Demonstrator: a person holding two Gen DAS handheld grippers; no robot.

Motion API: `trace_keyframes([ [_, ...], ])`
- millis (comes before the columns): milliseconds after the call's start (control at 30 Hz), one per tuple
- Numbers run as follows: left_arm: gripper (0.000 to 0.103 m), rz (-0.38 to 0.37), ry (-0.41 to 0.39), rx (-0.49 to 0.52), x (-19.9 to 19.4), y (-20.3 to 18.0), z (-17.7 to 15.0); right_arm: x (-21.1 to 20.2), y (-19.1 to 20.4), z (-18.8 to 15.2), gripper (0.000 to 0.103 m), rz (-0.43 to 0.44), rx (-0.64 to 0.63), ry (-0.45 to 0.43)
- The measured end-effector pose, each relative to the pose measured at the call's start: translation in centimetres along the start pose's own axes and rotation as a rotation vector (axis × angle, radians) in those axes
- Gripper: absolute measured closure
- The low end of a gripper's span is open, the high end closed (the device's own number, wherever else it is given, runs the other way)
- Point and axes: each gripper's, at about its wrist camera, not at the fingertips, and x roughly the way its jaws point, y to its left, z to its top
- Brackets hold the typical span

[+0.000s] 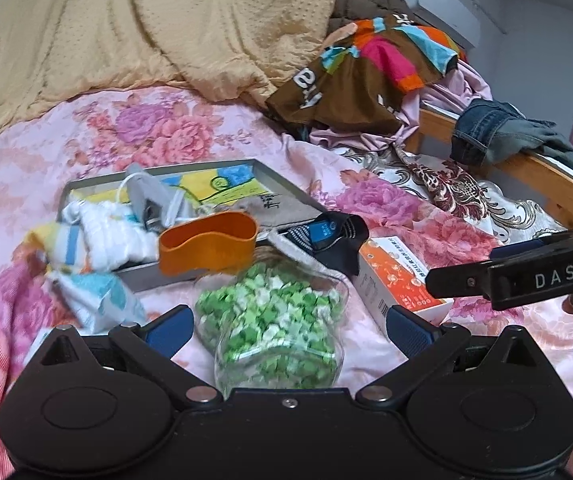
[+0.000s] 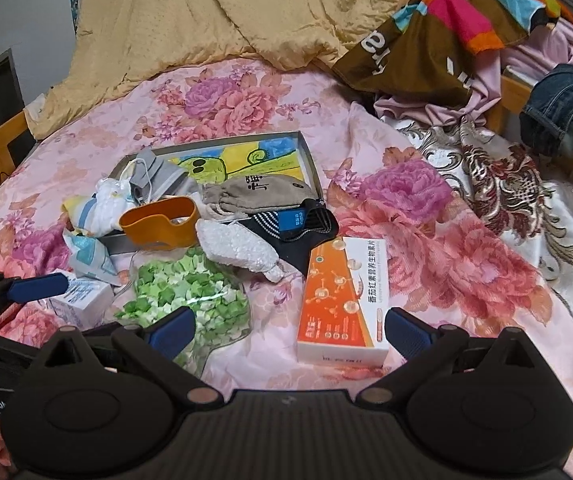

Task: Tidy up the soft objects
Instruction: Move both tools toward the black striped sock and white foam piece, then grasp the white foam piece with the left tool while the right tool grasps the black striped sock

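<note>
A grey tray (image 2: 313, 168) with a cartoon picture lies on the flowered bedspread, also the tray (image 1: 282, 179). In and around it lie a grey pouch (image 2: 254, 194), a dark sock (image 2: 298, 224), white fluffy socks (image 1: 114, 232), a white fuzzy sock (image 2: 242, 250) and a grey face mask (image 2: 154, 178). A clear bag of green paper stars (image 1: 274, 320) sits between my left gripper's (image 1: 288, 326) open fingers. My right gripper (image 2: 288, 326) is open above the bed, with the orange-and-white box (image 2: 342, 300) just ahead between its fingers.
An orange plastic cup (image 1: 208, 244) rests on the tray's near edge. A small white box (image 2: 80, 296) and a crumpled blue-white packet (image 1: 98, 300) lie at the left. A yellow quilt (image 1: 146, 28), piled clothes (image 1: 370, 68) and jeans (image 1: 498, 132) on a wooden rail fill the back.
</note>
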Motion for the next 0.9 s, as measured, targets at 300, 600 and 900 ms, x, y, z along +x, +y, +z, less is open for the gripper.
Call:
trace_keyframes([
  [300, 0.001, -0.097, 0.021, -0.025, 3.9, 0.7, 1.5, 3.2, -1.8, 2.7, 0.000, -0.039, -0.063, -0.060],
  [600, 0.002, -0.180, 0.029, -0.117, 8.0, 2.2, 2.7, 8.0, -4.7, 5.9, 0.001, 0.047, 0.023, -0.079],
  [900, 0.009, -0.240, 0.020, -0.204, 10.3, 3.4, 3.1, 11.2, -4.8, 7.0, 0.003, 0.078, -0.010, -0.076],
])
